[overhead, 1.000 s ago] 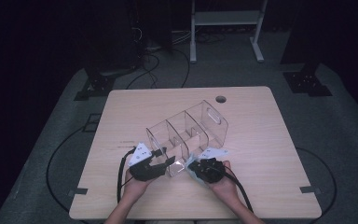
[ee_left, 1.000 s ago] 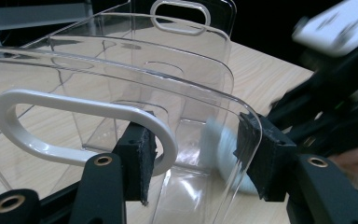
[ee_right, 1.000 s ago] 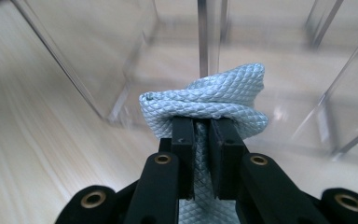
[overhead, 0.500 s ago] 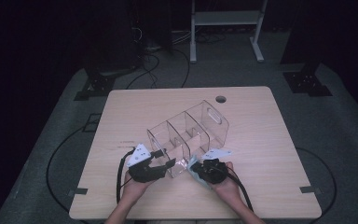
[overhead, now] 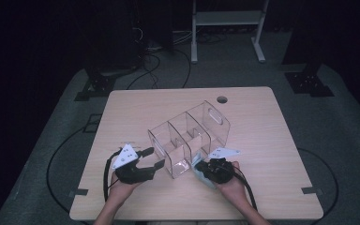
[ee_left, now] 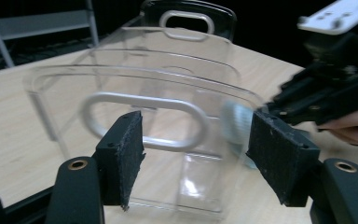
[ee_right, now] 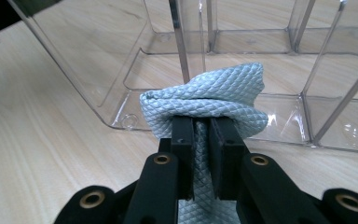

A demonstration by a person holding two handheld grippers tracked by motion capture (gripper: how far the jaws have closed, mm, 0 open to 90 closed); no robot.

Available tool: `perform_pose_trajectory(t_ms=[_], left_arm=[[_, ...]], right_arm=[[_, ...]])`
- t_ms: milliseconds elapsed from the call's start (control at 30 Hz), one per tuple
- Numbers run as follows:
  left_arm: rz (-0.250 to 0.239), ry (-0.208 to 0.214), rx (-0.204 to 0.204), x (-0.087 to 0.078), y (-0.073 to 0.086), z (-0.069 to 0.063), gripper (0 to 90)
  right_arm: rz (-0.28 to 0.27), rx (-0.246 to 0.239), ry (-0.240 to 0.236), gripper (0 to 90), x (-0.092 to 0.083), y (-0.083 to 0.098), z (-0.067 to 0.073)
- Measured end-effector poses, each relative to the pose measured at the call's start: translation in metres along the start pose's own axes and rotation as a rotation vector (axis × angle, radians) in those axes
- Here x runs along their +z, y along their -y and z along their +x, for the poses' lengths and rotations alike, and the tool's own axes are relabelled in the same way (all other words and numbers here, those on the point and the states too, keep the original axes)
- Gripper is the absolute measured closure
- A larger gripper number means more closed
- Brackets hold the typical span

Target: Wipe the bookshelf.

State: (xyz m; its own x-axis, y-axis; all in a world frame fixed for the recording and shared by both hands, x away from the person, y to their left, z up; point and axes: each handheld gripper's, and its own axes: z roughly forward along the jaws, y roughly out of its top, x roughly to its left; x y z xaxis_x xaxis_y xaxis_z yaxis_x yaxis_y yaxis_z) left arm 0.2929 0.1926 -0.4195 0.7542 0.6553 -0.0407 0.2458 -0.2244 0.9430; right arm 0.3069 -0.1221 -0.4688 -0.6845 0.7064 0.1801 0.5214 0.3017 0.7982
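A: On the counter (overhead: 272, 140), near the person's edge, sits the clear organizer (overhead: 190, 136), lying askew to the edges, its handled end wall toward the far right. Right tongs (ee_right: 201, 135) are clamped narrow on a folded pale-blue cloth (ee_right: 205, 105), held against the organizer's near corner.

B: Step in hand?

A: My reading: wiping the organizer. The cloth bulges ahead of the jaws and touches the low clear wall (contact at the rim, as far as I can tell). Left tongs (overhead: 152, 158) stand just beside the near end wall, not gripping it.

B: State of the left tongs?

A: Moderately wide, and the jaws have just been opening. The left gripper view shows the handled end wall beyond the pads (ee_left: 121, 158), with a gap on both sides; nothing pinched. I judge that the brace has been let go.

B: Next move?

A: Either re-seat the left tongs on the wall to steady it, or the light plastic may skid when the cloth pushes. The cloth needs firm, level pressure along the wall.

B: What does each view add?

A: The right gripper view gives the cloth's quilted weave and the empty compartments behind it. The high view gives the overall layout, both hands, and a round hole (overhead: 222, 100) in the counter.
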Motion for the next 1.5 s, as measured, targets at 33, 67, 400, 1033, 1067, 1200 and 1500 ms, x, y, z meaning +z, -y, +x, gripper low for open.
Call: perform_pose_trajectory(t_ms=[33,67,400,1033,1067,1200,1500], left_arm=[[0.003,-0.011,0.005,0.0,0.0,0.004,34.3],[0.004,-0.023,0.007,0.0,0.0,0.007,34.1],[0.022,-0.086,-0.006,0.016,0.006,0.041,26.8],[0.065,-0.039,-0.07,0.053,0.004,0.062,29.1],[0.058,-0.052,-0.071,0.052,0.004,0.062,33.0],[0.036,-0.044,-0.104,0.046,0.008,0.059,41.6],[0.032,-0.041,-0.098,0.046,0.008,0.044,44.8]], right_arm=[[-0.002,0.001,-0.002,80.9,-0.001,0.0,0.0],[-0.004,0.001,-0.005,80.9,-0.003,0.0,0.0],[-0.016,-0.011,-0.02,80.8,-0.013,0.002,0.003],[-0.028,-0.077,-0.142,80.5,-0.017,0.001,0.031],[-0.024,-0.082,-0.146,80.5,-0.015,0.002,0.033],[-0.009,-0.087,-0.157,80.5,-0.005,0.003,0.039],[0.046,-0.115,-0.162,80.6,0.018,0.014,0.052]])
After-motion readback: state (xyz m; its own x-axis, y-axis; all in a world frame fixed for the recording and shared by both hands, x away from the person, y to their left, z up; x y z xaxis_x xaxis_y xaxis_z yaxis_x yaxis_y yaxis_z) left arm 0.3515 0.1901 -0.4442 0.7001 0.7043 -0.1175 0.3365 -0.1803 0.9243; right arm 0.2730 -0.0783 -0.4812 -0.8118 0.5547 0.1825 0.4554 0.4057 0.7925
